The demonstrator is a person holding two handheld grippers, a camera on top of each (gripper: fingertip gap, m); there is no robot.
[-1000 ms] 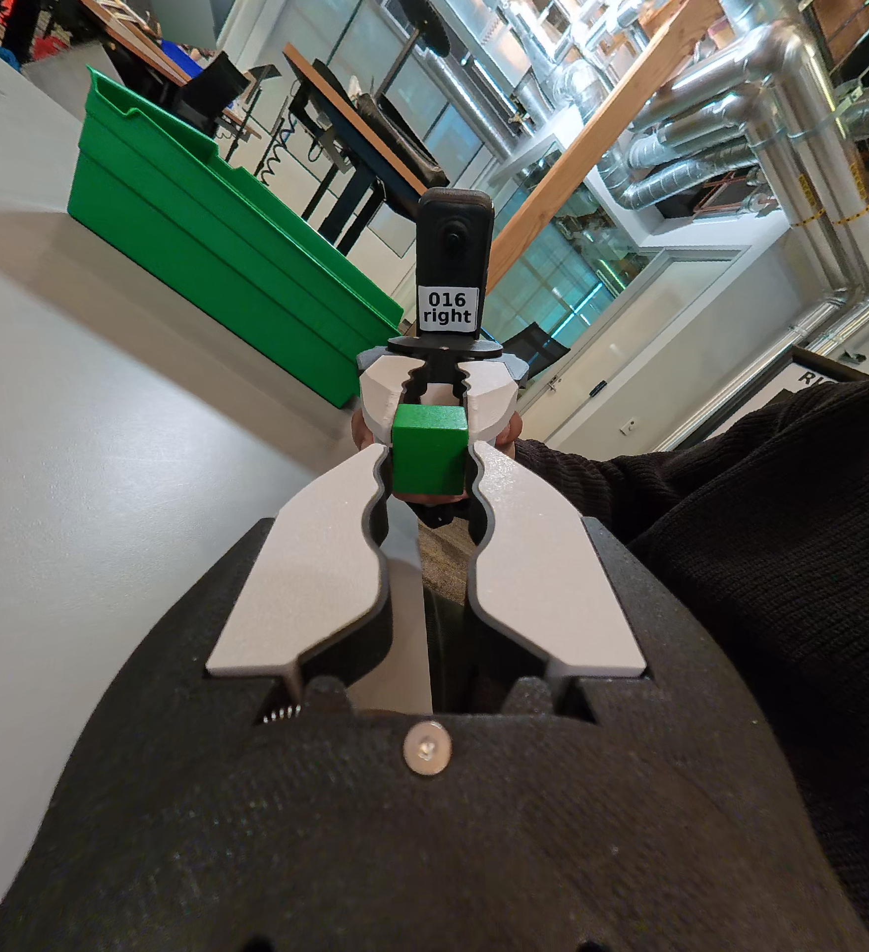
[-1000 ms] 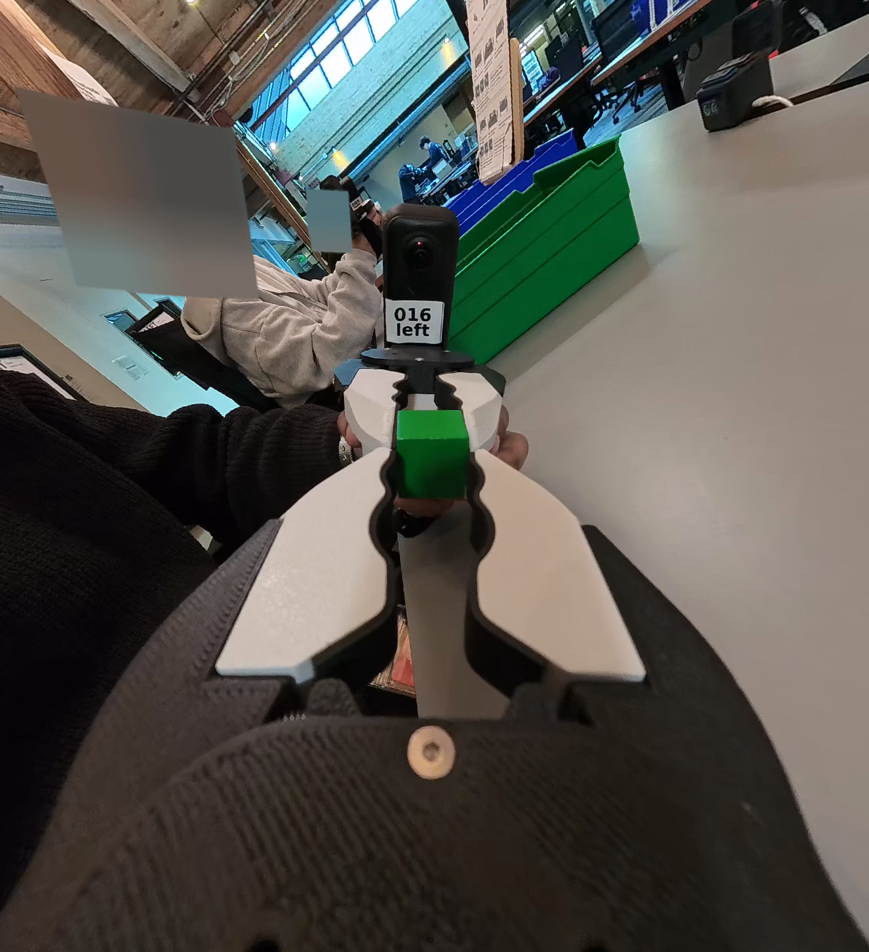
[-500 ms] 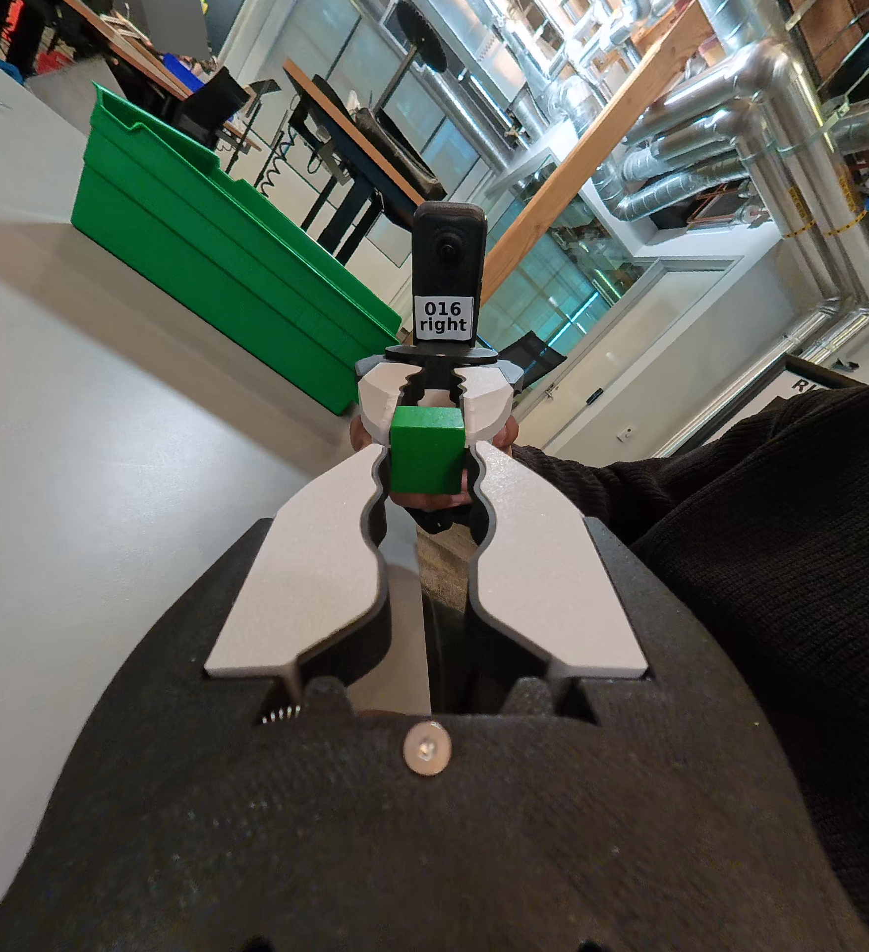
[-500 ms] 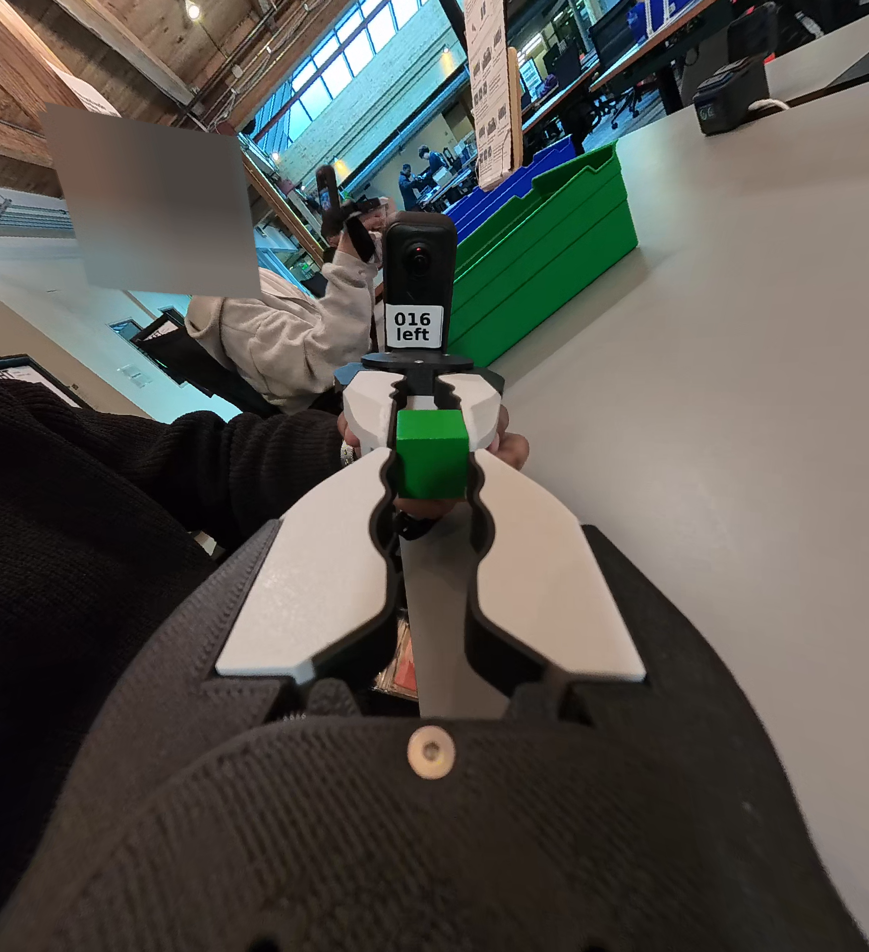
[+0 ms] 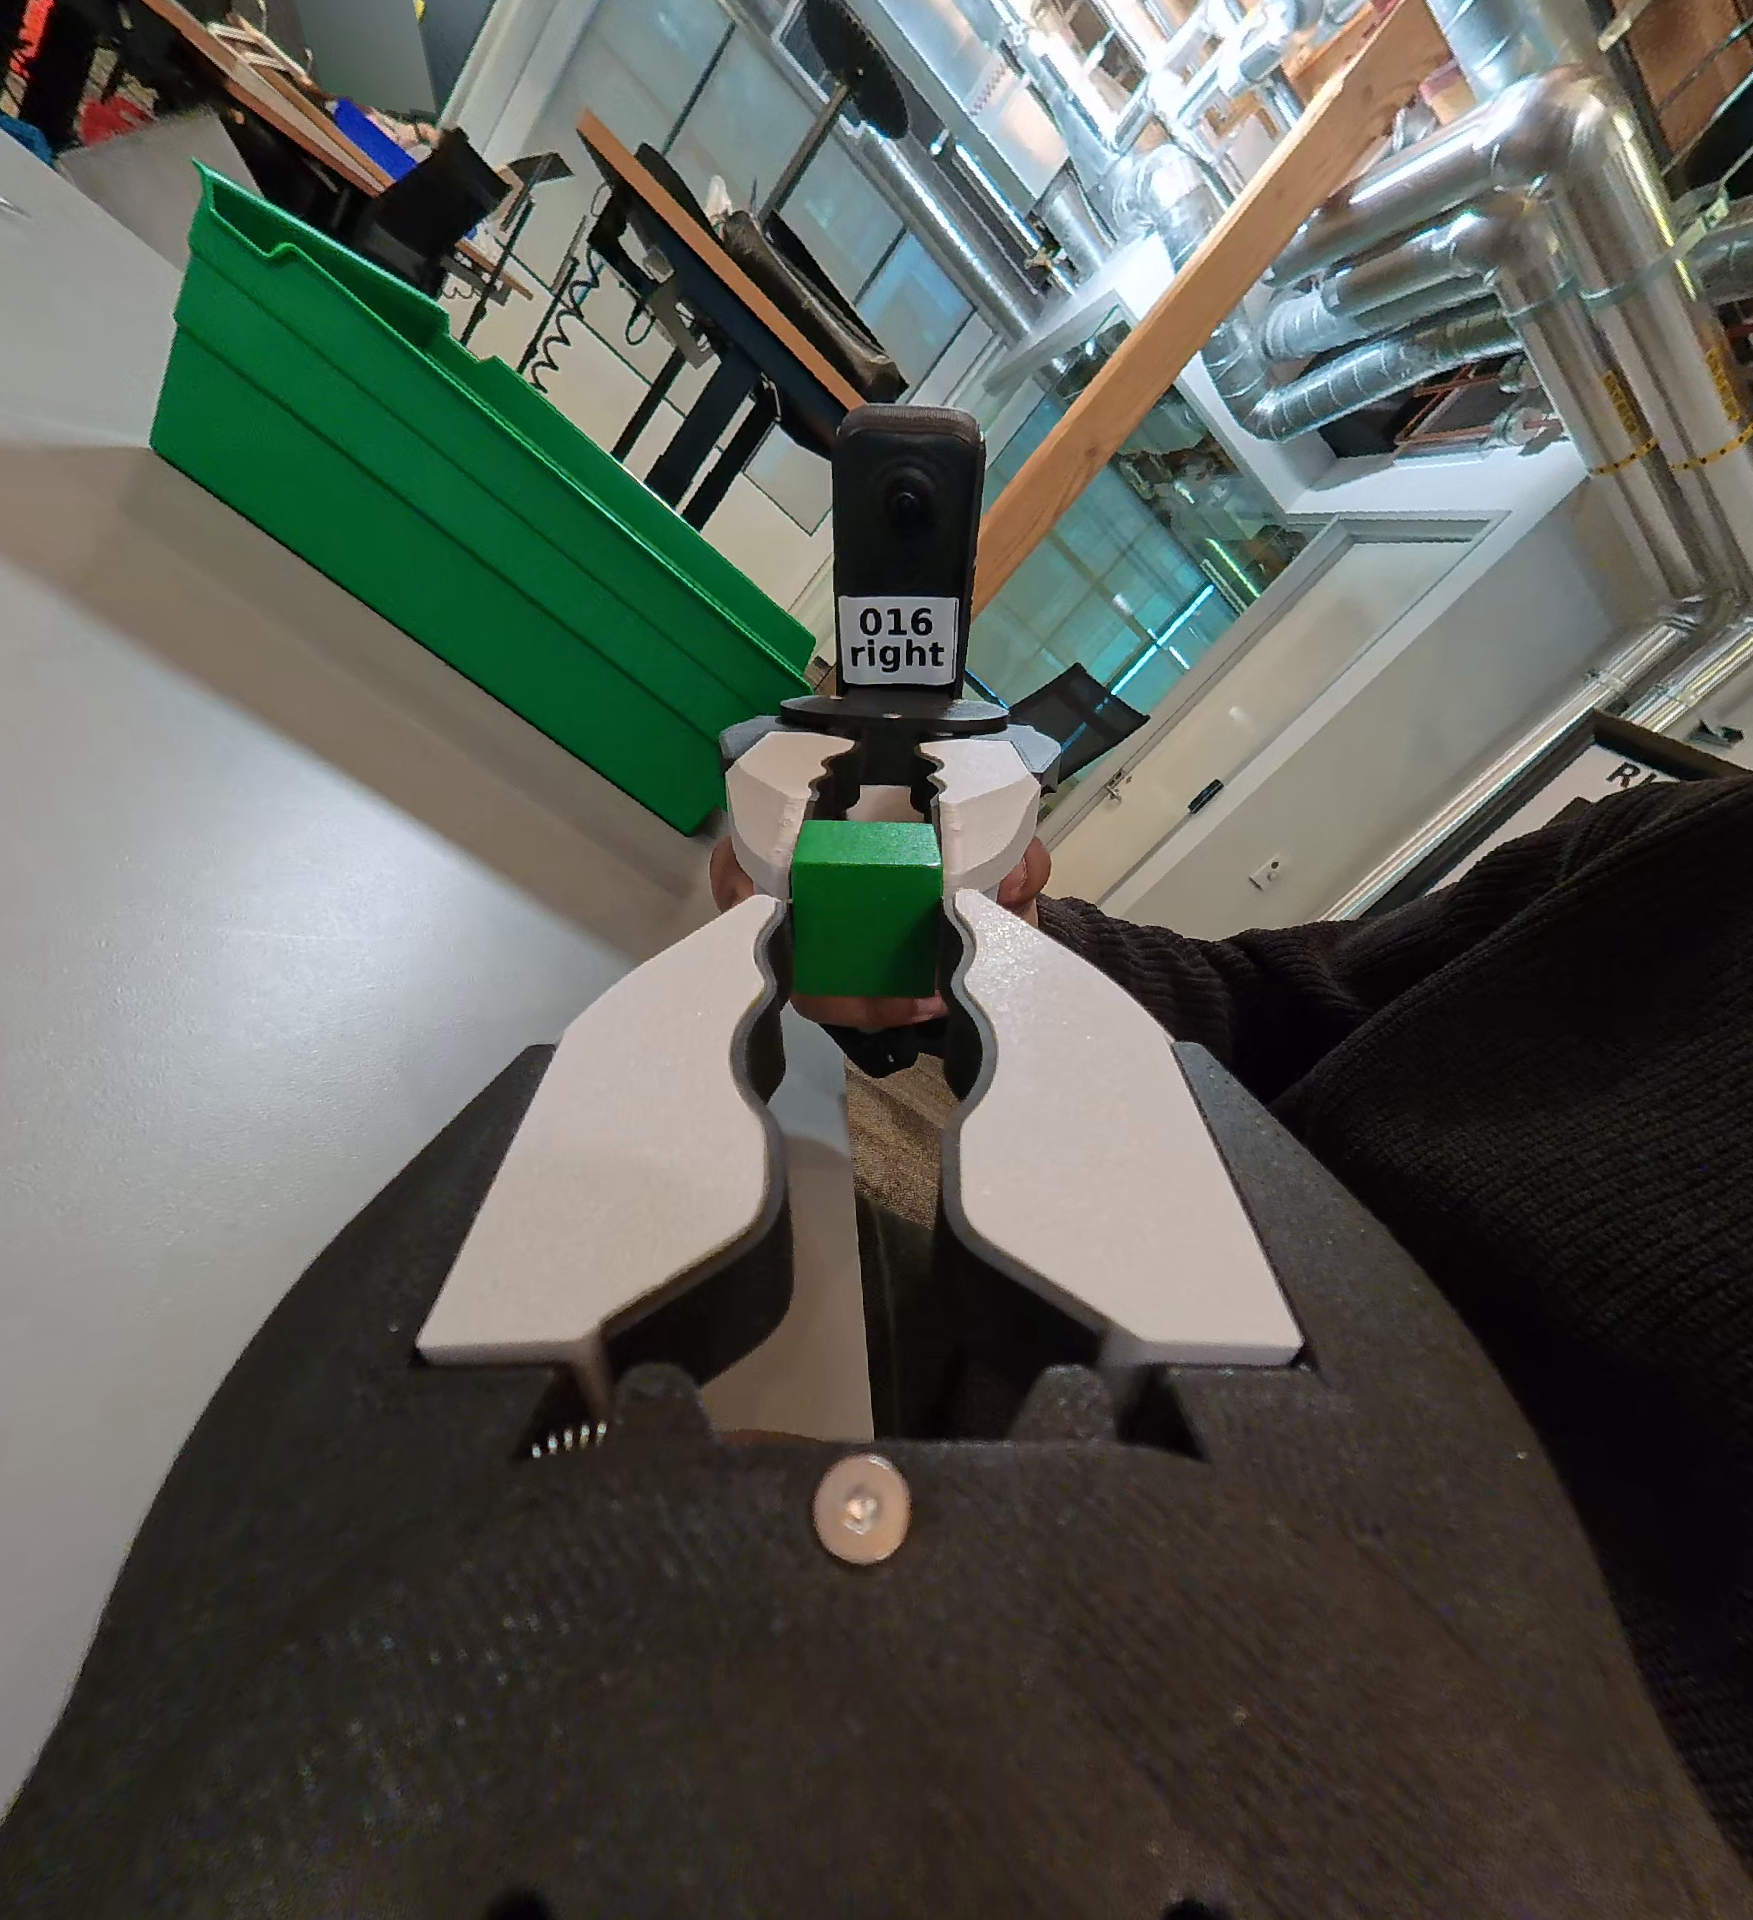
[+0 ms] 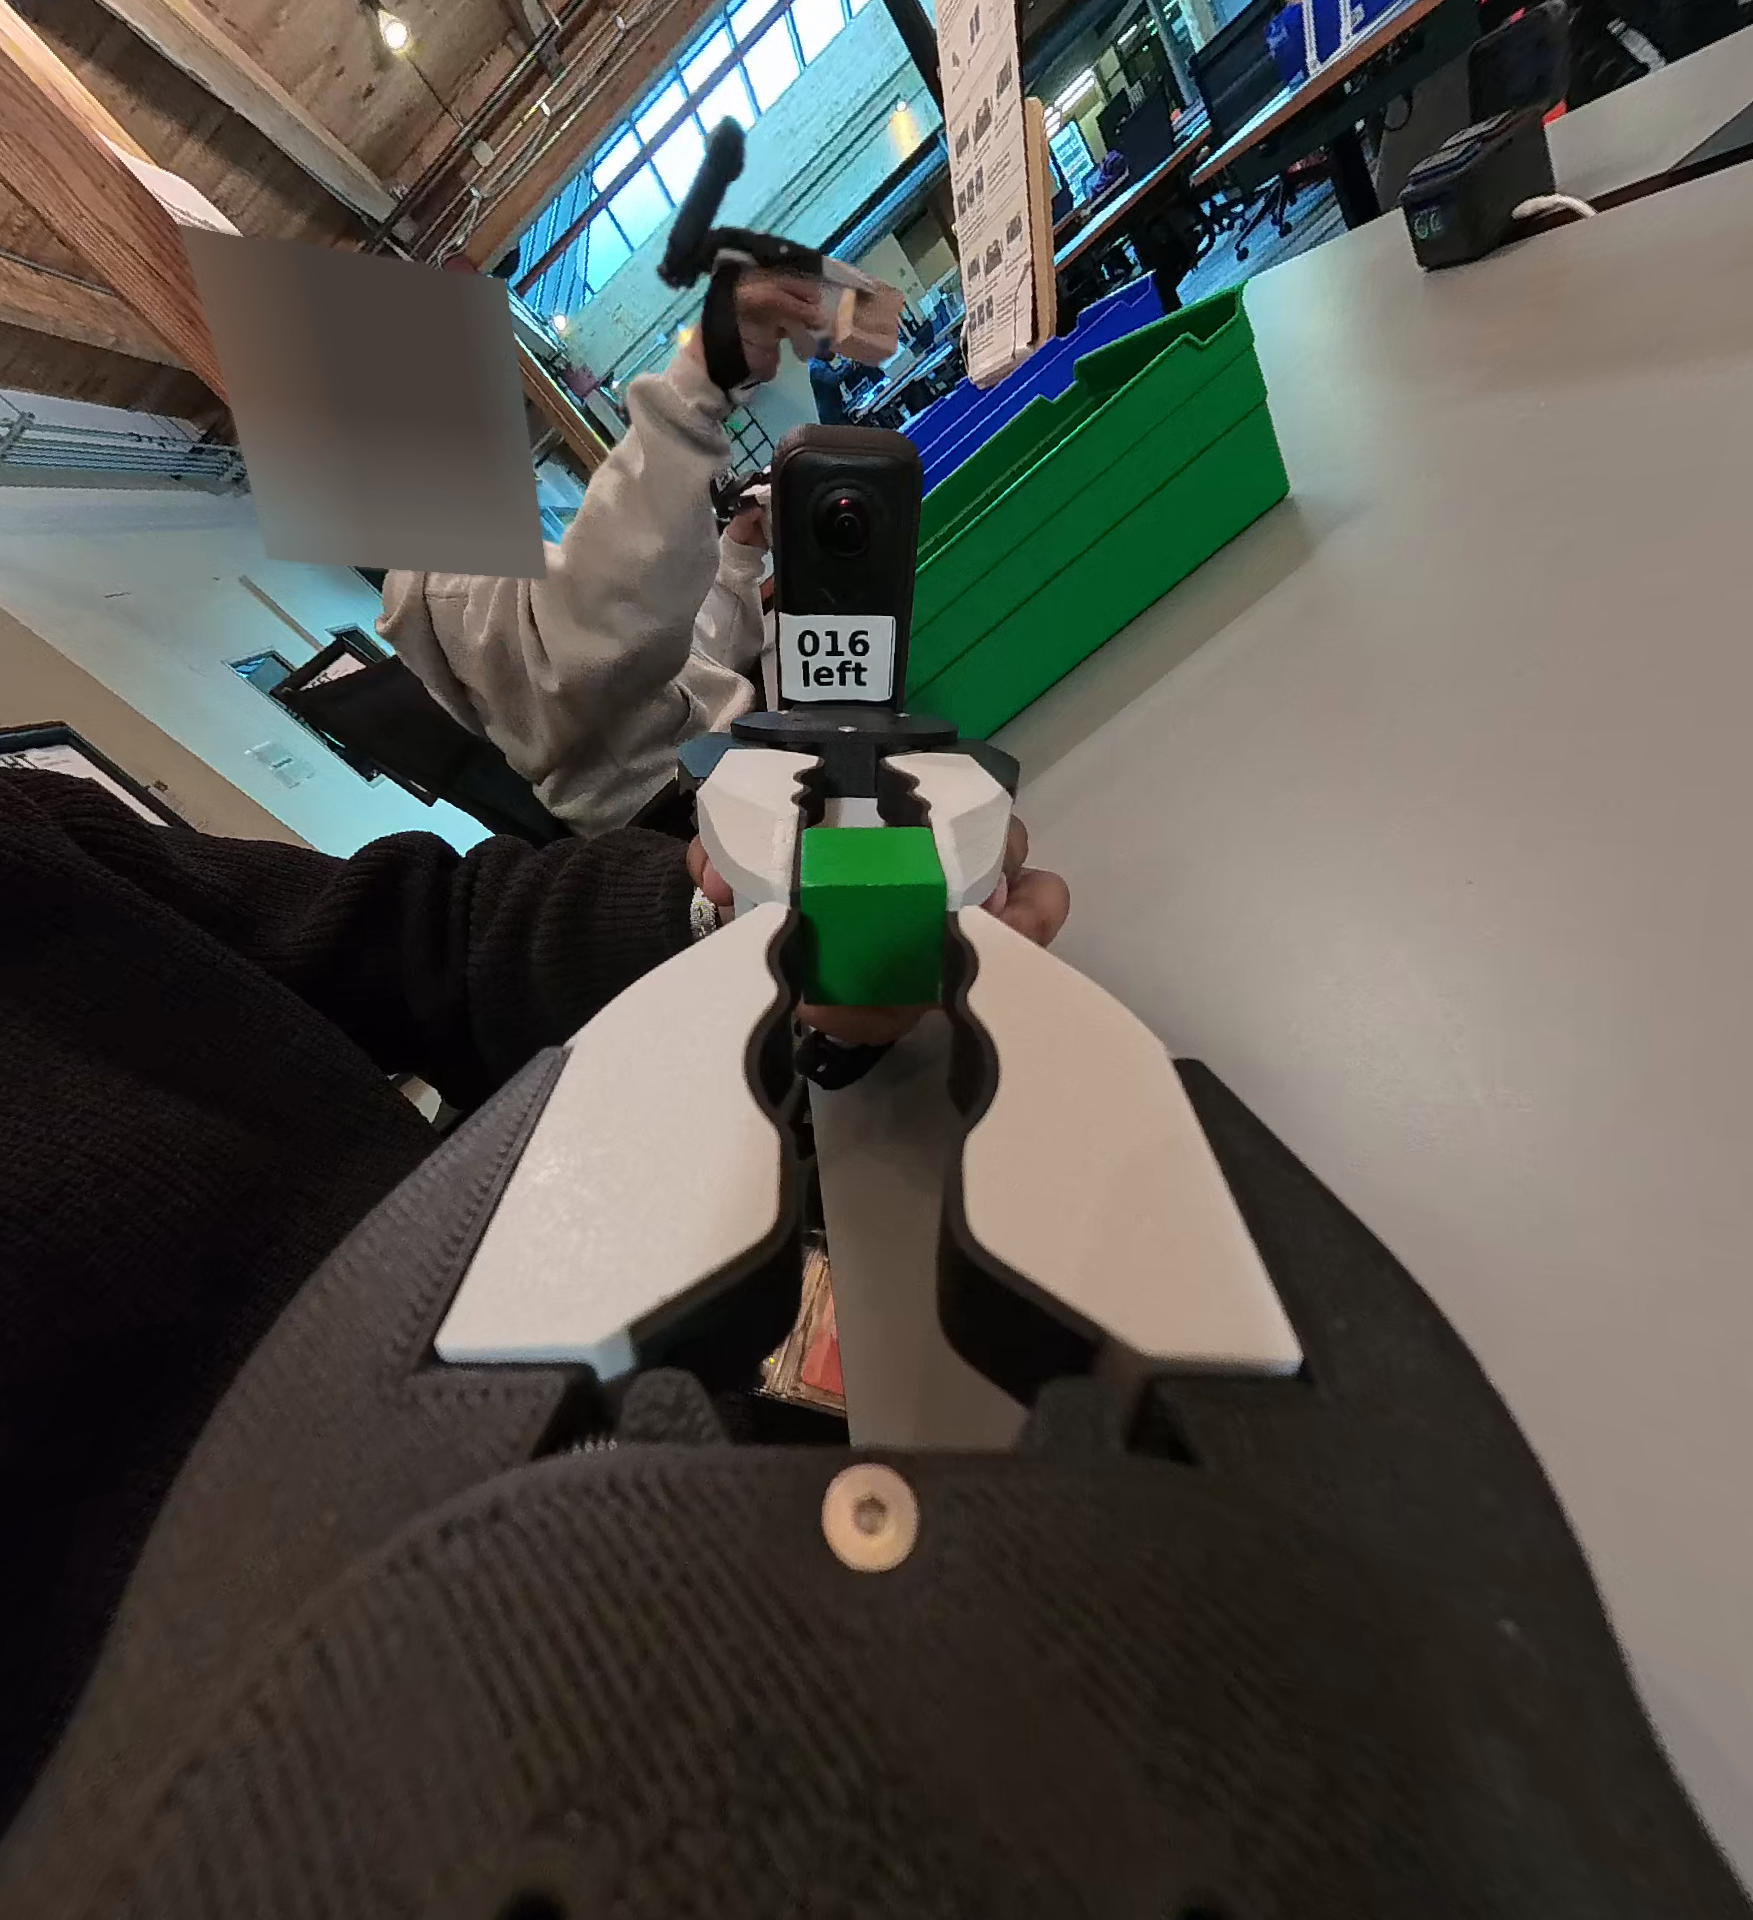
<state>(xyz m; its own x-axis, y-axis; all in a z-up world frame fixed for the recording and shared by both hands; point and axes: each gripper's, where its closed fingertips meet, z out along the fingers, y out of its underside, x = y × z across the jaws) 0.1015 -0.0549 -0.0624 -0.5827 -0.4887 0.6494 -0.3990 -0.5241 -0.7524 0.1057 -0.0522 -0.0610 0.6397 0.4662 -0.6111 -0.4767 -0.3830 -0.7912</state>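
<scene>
Left wrist view: my left gripper (image 5: 867, 935) pinches the green cube (image 5: 864, 923) between its white fingertips; the right gripper (image 5: 882, 821) faces it from the far side, tips on the same cube.
Surface, left view: pale grey table (image 5: 176, 987) on the left, with a green bin (image 5: 456, 499) far along it.
Room, left view: silver ducts (image 5: 1537, 239) and a wooden beam (image 5: 1194, 301) beyond.
Right wrist view: my right gripper (image 6: 870, 935) pinches the cube (image 6: 870, 914) too, the left gripper (image 6: 851, 831) opposite.
Surface, right view: grey table (image 6: 1474, 831) on the right, green bin (image 6: 1090, 530) far off.
Room, right view: a person in a light hoodie (image 6: 591, 644) sits at far left, one arm raised.
</scene>
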